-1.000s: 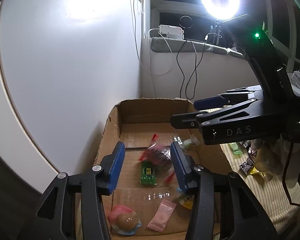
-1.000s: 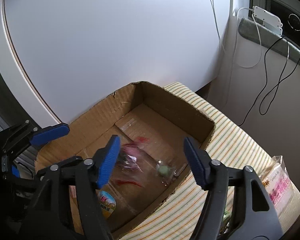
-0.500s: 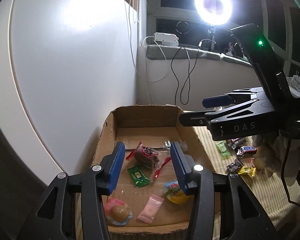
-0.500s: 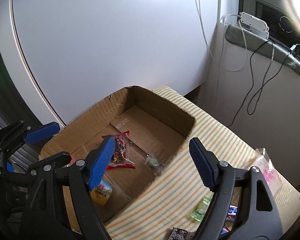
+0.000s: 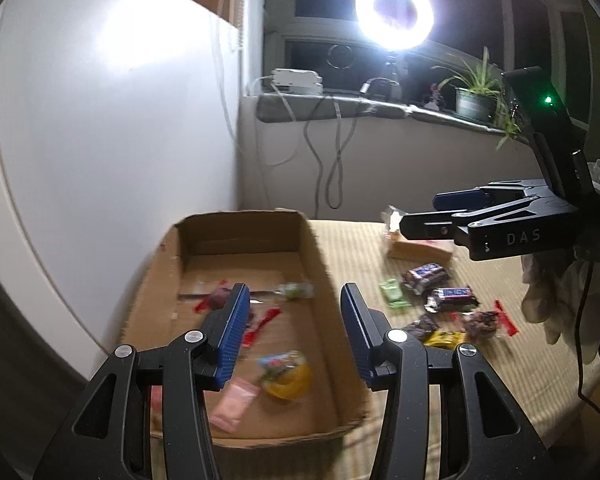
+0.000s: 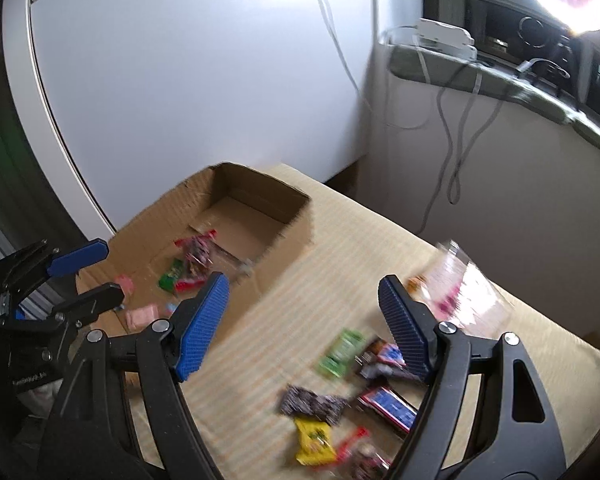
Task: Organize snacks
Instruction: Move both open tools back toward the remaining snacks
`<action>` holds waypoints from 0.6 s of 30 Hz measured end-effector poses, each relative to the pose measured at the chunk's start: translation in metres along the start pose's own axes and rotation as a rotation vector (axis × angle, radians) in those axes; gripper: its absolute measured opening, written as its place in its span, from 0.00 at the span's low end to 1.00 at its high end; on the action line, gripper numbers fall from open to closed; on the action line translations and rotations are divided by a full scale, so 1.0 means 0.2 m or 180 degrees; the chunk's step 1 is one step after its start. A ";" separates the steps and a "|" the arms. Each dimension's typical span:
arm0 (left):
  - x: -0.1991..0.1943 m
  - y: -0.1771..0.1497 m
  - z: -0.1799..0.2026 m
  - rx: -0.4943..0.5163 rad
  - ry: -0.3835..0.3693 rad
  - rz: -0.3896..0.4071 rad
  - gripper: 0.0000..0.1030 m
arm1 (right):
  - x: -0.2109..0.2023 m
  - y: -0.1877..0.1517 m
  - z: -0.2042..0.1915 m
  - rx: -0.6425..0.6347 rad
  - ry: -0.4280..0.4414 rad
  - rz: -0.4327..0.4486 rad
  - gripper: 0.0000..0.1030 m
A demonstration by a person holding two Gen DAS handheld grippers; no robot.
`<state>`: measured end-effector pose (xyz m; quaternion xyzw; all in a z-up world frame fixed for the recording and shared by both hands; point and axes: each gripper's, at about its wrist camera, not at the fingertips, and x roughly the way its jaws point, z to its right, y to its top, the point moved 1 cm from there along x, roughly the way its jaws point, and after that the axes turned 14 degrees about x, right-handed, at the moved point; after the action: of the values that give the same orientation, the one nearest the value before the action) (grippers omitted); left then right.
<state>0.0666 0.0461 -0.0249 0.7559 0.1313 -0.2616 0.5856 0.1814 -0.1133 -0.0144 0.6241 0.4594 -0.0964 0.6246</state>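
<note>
An open cardboard box [image 5: 320, 264] [image 6: 284, 224] stands on the striped tablecloth and holds several snacks, among them a red-wrapped one [image 5: 220, 298], a pink sachet [image 5: 234, 402] and a yellow pack [image 5: 288, 376]. Loose snacks lie right of the box: a green packet [image 5: 394, 294] [image 6: 340, 354], chocolate bars [image 5: 452, 296] [image 6: 386, 404] and a yellow pack [image 6: 314, 442]. My left gripper [image 5: 294, 336] is open and empty above the box's right wall. My right gripper [image 6: 304, 326] is open and empty above the cloth beside the box; it also shows in the left wrist view [image 5: 440, 212].
A clear bag of snacks [image 6: 460, 292] [image 5: 416, 240] lies at the far right of the table. A white wall panel [image 5: 100, 140] stands close behind the box. A windowsill with cables, a plant and a ring light [image 5: 394, 12] is at the back.
Both grippers have pulled back and risen from the box and swung right; the loose snacks on the cloth have come into view. The snacks dropped in the box have settled.
</note>
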 end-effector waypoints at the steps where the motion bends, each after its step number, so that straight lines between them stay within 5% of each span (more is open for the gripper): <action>1: 0.00 0.01 0.03 0.0019 -0.0030 0.0002 0.45 | -0.02 -0.02 0.03 -0.0006 -0.0028 -0.0007 0.78; 9: 0.04 0.05 0.25 0.0139 -0.0326 -0.0004 0.45 | -0.16 -0.17 0.27 0.0112 -0.0260 -0.0105 0.82; 15: 0.09 0.02 0.41 0.0200 -0.0545 -0.0107 0.45 | -0.22 -0.32 0.37 0.0072 -0.0158 -0.0194 0.82; 18: 0.12 0.00 0.48 0.0223 -0.0645 -0.0183 0.45 | -0.22 -0.40 0.38 -0.0074 -0.0081 -0.0303 0.74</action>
<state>0.0640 -0.0477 -0.0550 0.7415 0.0839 -0.3578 0.5614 0.1364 -0.2141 -0.0543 0.5929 0.4817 -0.1285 0.6324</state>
